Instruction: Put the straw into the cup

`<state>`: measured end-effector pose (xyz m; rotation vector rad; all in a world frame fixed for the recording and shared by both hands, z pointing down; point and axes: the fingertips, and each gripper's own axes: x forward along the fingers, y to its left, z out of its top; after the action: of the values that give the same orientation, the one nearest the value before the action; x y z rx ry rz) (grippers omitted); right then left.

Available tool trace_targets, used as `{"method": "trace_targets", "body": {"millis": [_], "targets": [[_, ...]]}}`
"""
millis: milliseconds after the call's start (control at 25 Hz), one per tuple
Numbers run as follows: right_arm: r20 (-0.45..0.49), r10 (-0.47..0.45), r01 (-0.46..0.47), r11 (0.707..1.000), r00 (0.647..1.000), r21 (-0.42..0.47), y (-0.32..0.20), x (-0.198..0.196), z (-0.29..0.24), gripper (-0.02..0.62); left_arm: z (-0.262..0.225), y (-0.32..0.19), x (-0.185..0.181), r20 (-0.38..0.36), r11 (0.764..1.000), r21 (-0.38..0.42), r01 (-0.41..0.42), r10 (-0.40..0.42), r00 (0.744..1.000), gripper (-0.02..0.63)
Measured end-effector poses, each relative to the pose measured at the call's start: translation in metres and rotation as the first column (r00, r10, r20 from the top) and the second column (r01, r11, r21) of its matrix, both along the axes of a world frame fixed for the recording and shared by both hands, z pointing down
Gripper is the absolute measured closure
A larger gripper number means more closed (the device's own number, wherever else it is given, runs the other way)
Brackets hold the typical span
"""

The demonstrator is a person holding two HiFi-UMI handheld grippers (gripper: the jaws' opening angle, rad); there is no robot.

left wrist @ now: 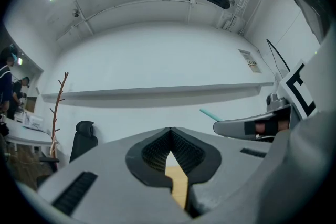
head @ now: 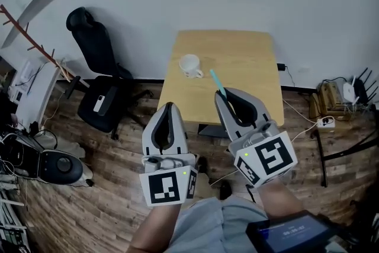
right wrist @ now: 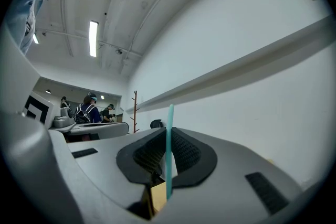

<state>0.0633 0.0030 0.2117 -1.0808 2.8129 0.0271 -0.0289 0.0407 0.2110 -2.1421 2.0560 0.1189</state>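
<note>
Grippers come nearest, side by side at 6 o'clock in the head view. Of the two, the left gripper (head: 169, 108) has its jaws pressed together on nothing and sits idle at 8 o'clock of its partner. The right gripper (head: 224, 96) is clenched on the teal straw (head: 217, 81), whose free length sticks out past the tips toward 11 o'clock. Farther on, the white cup (head: 190, 66) stands upright on the wooden table (head: 249, 62), at 10 o'clock of the straw's end and apart from it. Done well, I judge, the right gripper carries the straw over the rim, tilts its end down into the mouth, lowers, and loosens only once inside. A sideways nudge could topple the cup.
</note>
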Motion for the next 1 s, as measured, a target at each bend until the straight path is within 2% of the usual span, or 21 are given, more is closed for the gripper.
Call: {"method": "trace_targets", "body": {"millis": [280,640,800,1000], "targets": [[-0.053,0.012,-0.014,0.999,0.999,-0.046,-0.045,-0.037,0.029,0.572,0.033,-0.051,-0.035,-0.041,0.999,-0.045,-0.020,0.018,0.999,0.607],[-0.087,0.060,-0.071,0.990,0.994,-0.121,-0.143,-0.112,0.067,0.572,0.076,-0.161,-0.104,-0.067,0.988,-0.117,-0.102,0.094,0.993,0.607],[-0.074,0.088,-0.097,0.988,0.993,-0.122,-0.184,-0.140,0.062,0.572,0.071,-0.204,-0.126,-0.091,0.984,-0.100,-0.149,0.140,0.986,0.607],[-0.055,0.124,-0.128,0.990,0.991,-0.066,-0.225,-0.165,0.027,0.572,0.047,-0.246,-0.149,-0.103,0.980,-0.069,-0.188,0.180,0.978,0.607]]}}
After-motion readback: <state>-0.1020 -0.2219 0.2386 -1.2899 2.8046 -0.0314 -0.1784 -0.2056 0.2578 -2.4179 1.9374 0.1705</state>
